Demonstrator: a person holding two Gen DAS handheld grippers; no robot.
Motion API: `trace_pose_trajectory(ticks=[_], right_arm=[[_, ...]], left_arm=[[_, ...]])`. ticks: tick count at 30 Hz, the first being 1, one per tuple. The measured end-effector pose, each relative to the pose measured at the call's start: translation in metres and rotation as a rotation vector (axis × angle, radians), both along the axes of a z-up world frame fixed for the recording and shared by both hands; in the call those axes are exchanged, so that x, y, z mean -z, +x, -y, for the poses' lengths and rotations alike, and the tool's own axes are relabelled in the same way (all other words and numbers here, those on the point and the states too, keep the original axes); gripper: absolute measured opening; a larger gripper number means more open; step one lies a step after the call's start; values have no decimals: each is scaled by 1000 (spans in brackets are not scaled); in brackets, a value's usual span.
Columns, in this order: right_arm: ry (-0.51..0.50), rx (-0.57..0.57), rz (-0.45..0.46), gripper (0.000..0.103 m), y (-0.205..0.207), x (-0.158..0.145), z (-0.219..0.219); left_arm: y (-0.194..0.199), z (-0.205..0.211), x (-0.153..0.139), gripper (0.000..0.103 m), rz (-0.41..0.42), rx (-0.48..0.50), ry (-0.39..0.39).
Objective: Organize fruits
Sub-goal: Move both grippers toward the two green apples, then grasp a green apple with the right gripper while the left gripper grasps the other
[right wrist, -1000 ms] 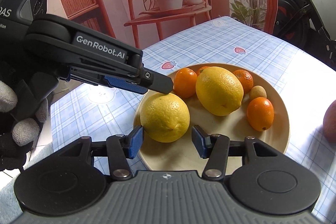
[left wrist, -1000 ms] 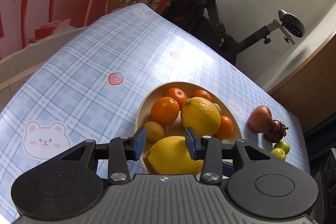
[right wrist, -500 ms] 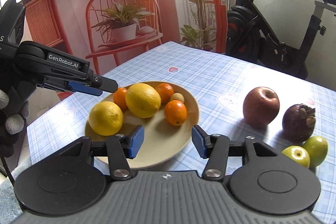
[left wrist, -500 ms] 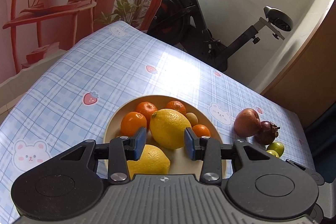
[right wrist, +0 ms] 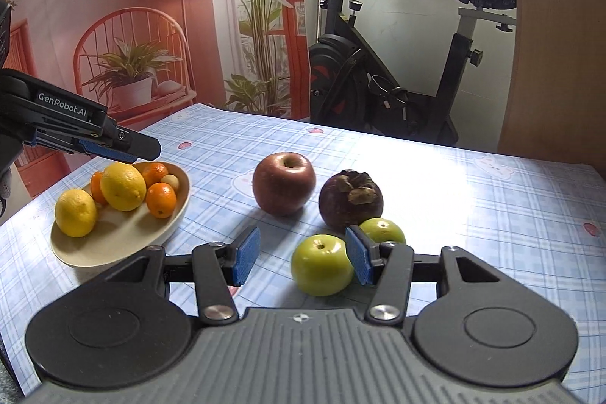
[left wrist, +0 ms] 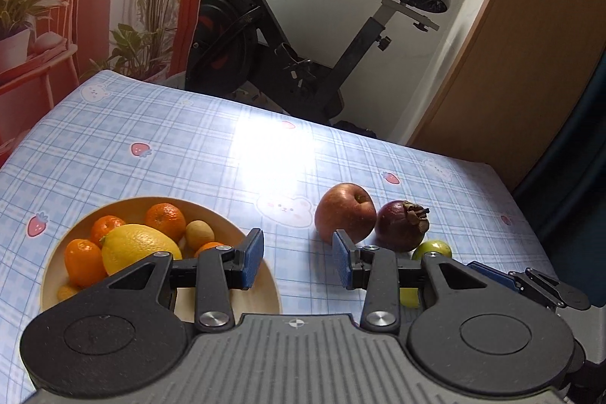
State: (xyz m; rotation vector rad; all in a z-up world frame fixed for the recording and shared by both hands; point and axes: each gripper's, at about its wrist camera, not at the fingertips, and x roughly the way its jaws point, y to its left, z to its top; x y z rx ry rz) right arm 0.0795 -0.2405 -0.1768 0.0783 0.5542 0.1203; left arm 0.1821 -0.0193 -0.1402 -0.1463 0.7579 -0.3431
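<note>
Fruits loose near the table's right edge, like the apple (right wrist: 284, 188), looked smooth and firm; we'd grip its sides. Both grippers, left (left wrist: 297, 262) and right (right wrist: 301, 260), had fingers apart, empty.

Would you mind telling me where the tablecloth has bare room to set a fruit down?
The far stretch of tablecloth toward the exercise bike lies bare, as does the strip between the plate and the apple. It is crowded where apple, mangosteen and two green fruits cluster.
</note>
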Motion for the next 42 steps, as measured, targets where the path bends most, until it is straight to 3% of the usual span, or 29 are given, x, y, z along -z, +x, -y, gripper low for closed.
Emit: trace_pose_trajectory(ticks=[10, 20, 39, 42], right_arm=[[21, 90, -12, 54, -6, 13, 55], [86, 137, 63, 54, -6, 28, 80], [156, 126, 81, 54, -10, 32, 89], [156, 118, 76, 54, -9, 32, 88]], left_arm=[[0, 69, 21, 42, 4, 185, 8], [-7, 102, 37, 43, 71, 278, 110], [4, 131, 64, 51, 6, 296, 137], [9, 129, 66, 51, -19, 279, 114]])
